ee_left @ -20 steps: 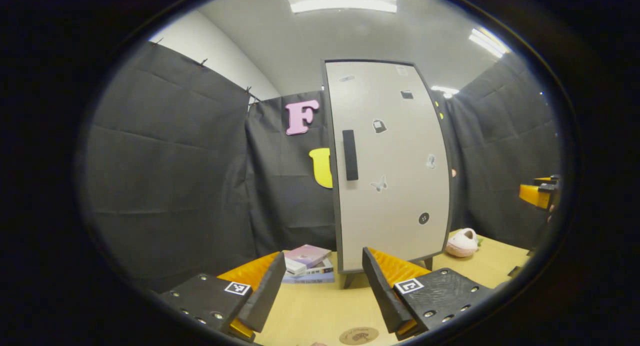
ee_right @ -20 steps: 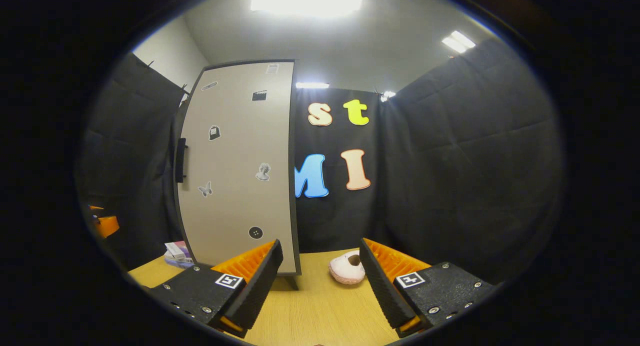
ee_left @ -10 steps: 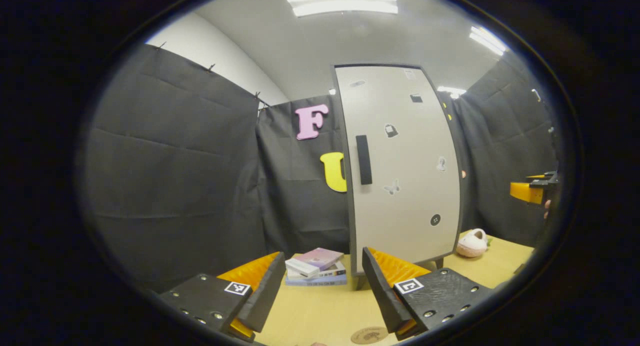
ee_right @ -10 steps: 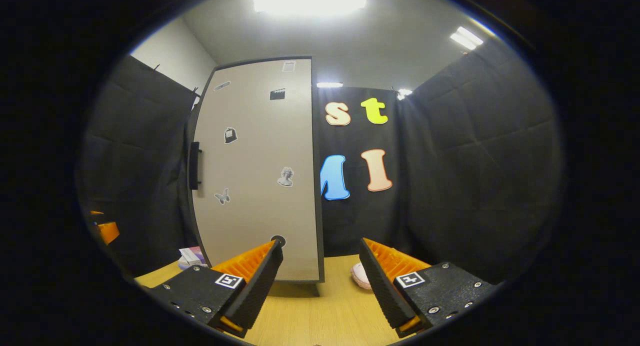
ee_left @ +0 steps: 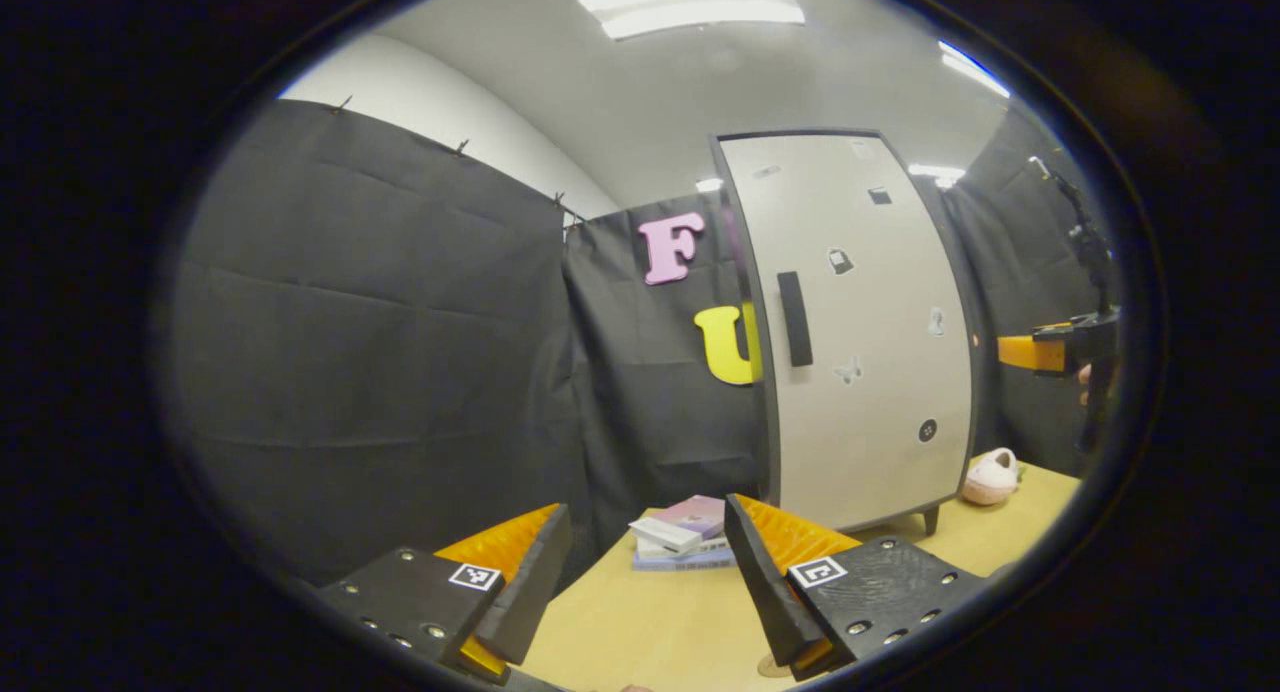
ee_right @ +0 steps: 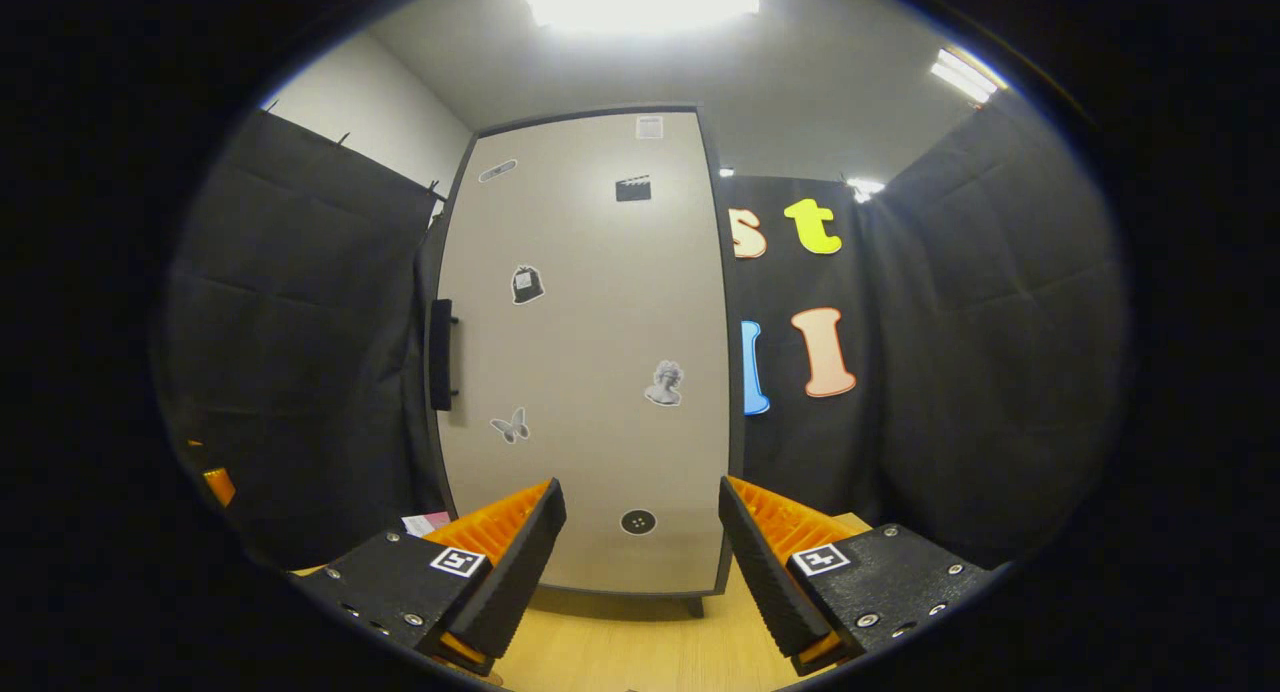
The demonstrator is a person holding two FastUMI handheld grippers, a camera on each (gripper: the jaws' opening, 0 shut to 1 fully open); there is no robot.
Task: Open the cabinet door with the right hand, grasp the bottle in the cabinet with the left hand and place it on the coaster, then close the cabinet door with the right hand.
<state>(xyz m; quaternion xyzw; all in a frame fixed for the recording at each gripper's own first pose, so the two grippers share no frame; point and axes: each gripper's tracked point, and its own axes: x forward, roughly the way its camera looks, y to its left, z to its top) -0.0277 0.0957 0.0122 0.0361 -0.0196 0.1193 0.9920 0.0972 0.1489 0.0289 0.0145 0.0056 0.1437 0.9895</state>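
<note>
The cabinet door point(ee_right: 590, 352) is shut. It is tall and pale, with small stickers on it and a dark handle point(ee_right: 441, 355) near its left edge. In the left gripper view the door point(ee_left: 860, 332) stands to the right of the middle, and its handle point(ee_left: 794, 319) shows there too. The bottle must be inside the cabinet, so I cannot see it.

The right gripper point(ee_right: 640, 562) faces the door straight on. Its jaws are wide open and hold nothing. They touch nothing. From the left gripper view, this gripper point(ee_left: 1050, 350) shows far off at the right edge, up in the air.

The left gripper point(ee_left: 648, 572) is also wide open and holds nothing. It hangs above the wooden table point(ee_left: 650, 622).

A bit of the round coaster point(ee_left: 768, 665) peeks out at the bottom, beside the right finger. A stack of books point(ee_left: 682, 532) lies on the table left of the cabinet. A pink slipper point(ee_left: 990, 475) lies on the table to the right of it.
</note>
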